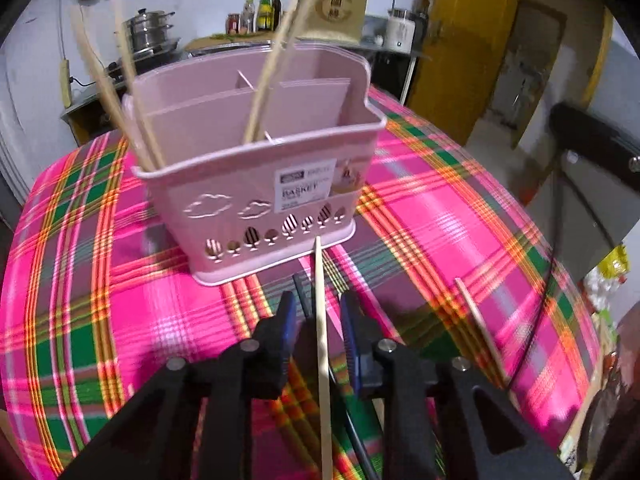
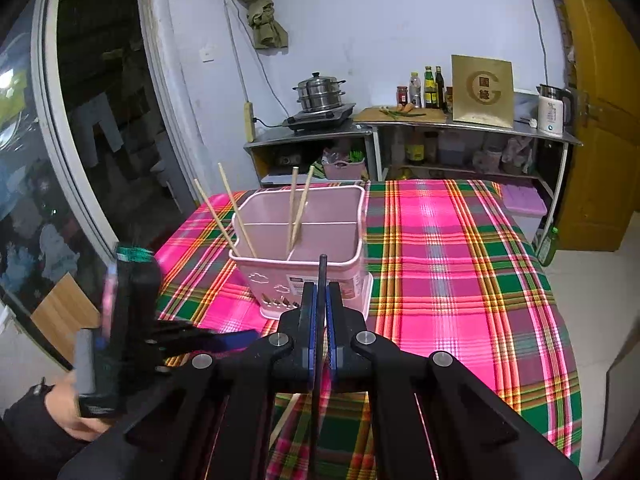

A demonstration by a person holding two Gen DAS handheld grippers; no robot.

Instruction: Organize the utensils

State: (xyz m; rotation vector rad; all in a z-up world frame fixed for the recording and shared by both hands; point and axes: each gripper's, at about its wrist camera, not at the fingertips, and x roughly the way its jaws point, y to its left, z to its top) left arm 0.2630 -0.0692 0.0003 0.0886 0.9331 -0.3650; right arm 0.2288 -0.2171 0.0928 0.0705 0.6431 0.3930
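A pink utensil basket [image 1: 256, 168] with compartments stands on the plaid tablecloth; it also shows in the right wrist view [image 2: 304, 252]. Several wooden chopsticks [image 1: 268, 72] lean in it. My left gripper [image 1: 320, 312] is open just in front of the basket, over a wooden chopstick [image 1: 322, 340] that lies on the cloth between its fingers. Another wooden chopstick [image 1: 478, 320] lies to the right. My right gripper [image 2: 321, 308] is shut on a black chopstick [image 2: 322, 276], held upright in front of the basket. The left gripper's body [image 2: 124, 328] shows at the left there.
The table is covered by a pink, green and orange plaid cloth [image 2: 460, 280]. Behind it stands a metal counter [image 2: 400, 124] with a steamer pot [image 2: 320, 92], bottles and a kettle [image 2: 552, 114]. A yellow door [image 2: 600, 120] is at the right.
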